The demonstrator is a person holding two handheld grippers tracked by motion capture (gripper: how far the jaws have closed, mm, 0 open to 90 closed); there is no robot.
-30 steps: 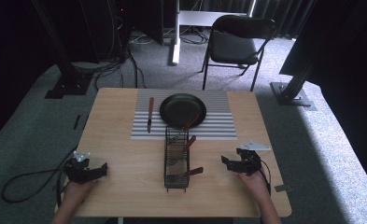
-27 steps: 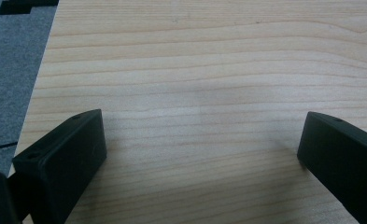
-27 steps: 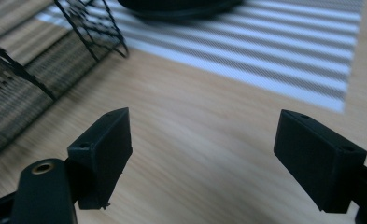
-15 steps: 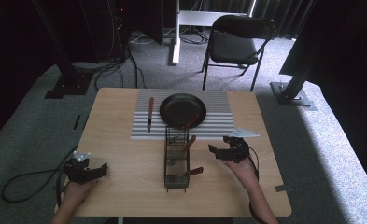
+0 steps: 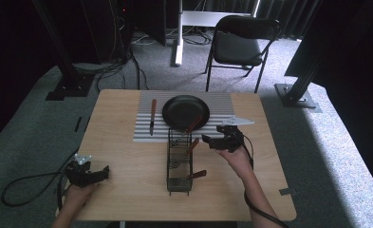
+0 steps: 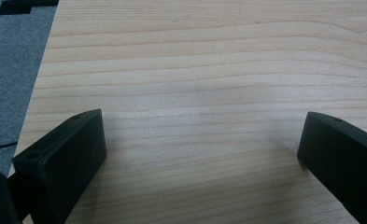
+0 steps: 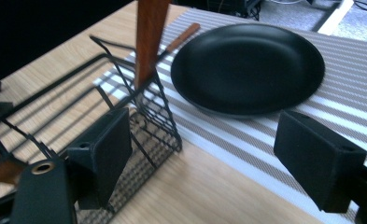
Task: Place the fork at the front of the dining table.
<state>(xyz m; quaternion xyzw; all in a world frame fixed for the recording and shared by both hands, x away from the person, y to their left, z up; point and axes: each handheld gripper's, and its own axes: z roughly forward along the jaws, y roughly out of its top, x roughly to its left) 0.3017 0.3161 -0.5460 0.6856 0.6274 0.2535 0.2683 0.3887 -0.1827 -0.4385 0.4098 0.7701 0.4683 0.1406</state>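
At centre right of the high view, the right gripper (image 5: 211,141) hovered with jaws wide apart just beside a wire rack (image 5: 179,164) holding wooden-handled utensils. The nearest handle (image 7: 149,39) stood tilted at the upper left of the right gripper view, beside a black plate (image 7: 247,67). Closing squarely around that handle, clear of the wires, would likely serve best. The left gripper (image 5: 95,174) rested at lower left, jaws apart, holding nothing.

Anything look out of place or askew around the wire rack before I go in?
Nothing spilled or damaged. The wire rack lies lengthwise, wooden-handled utensils poking out at angles; one handle leans over the black plate rim. The right hand-held gripper is open beside the rack.
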